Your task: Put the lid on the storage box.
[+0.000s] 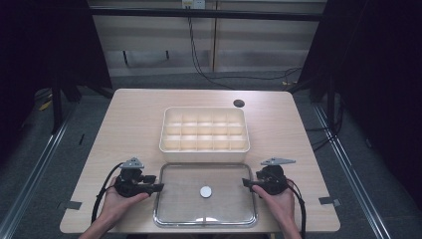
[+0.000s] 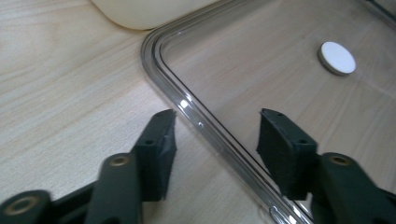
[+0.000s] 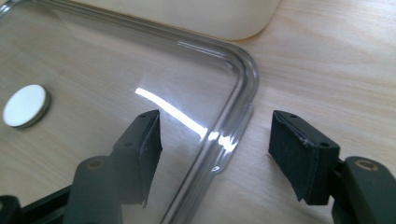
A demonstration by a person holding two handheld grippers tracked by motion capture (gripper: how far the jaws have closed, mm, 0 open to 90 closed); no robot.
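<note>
Clear plastic lid (image 1: 205, 194) flat on table (image 1: 134, 119) | my left gripper (image 2: 217, 135) and right gripper (image 3: 215, 140) straddle opposite rims, jaws half-open, gripping nothing | risk: slick thin rim slips out, lid tilts, strikes divided box (image 1: 204, 129).

The right gripper (image 3: 215, 135) straddles the clear lid's (image 3: 140, 60) rim near a rounded corner, jaws apart, seemingly not touching it. A white disc (image 3: 25, 106) sits on the lid, and a cream box (image 3: 210, 16) lies just beyond it.
</note>
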